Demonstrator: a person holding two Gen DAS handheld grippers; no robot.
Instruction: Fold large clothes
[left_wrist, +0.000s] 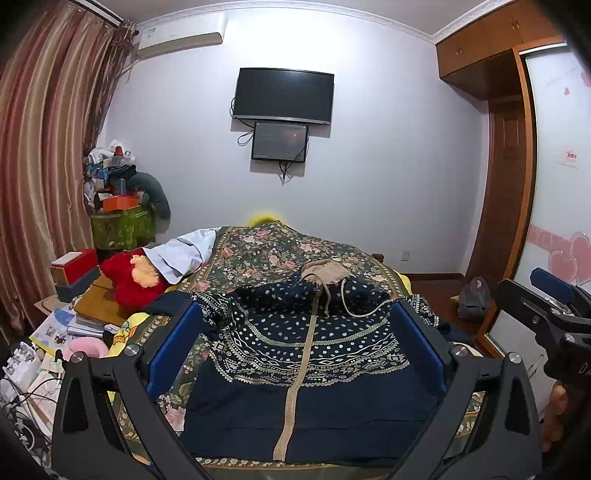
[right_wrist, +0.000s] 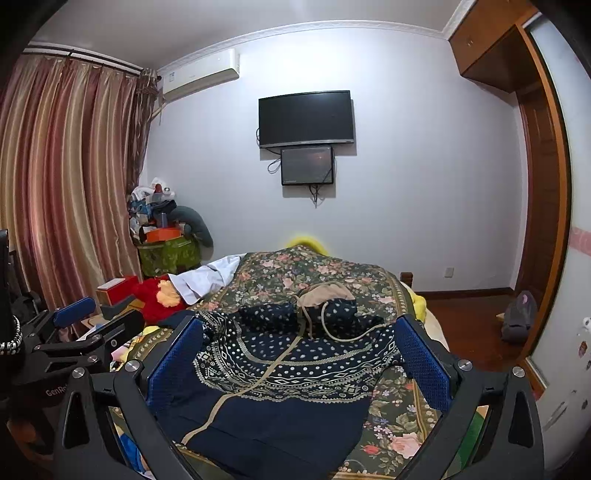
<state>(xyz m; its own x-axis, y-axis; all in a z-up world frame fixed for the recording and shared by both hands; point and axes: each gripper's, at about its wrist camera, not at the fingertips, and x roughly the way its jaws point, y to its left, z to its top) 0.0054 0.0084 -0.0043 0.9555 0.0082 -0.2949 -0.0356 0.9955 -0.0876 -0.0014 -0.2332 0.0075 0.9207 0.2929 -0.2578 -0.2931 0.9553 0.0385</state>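
A large navy hooded jacket (left_wrist: 303, 350) with white dots, patterned bands, a beige zipper and beige-lined hood lies spread on the floral bedspread (left_wrist: 258, 254). It also shows in the right wrist view (right_wrist: 280, 369). My left gripper (left_wrist: 295, 332) is open and empty, its blue pads wide apart above the jacket's chest. My right gripper (right_wrist: 299, 350) is open and empty, hovering over the jacket's right half. The right gripper shows at the right edge of the left wrist view (left_wrist: 550, 306), and the left gripper at the left edge of the right wrist view (right_wrist: 85, 328).
A red plush toy (left_wrist: 133, 280) and a white garment (left_wrist: 181, 254) lie at the bed's left. Boxes, books and cables clutter the left side (left_wrist: 74, 302). A wardrobe (left_wrist: 517, 184) stands at right. Two screens hang on the far wall (left_wrist: 284, 96).
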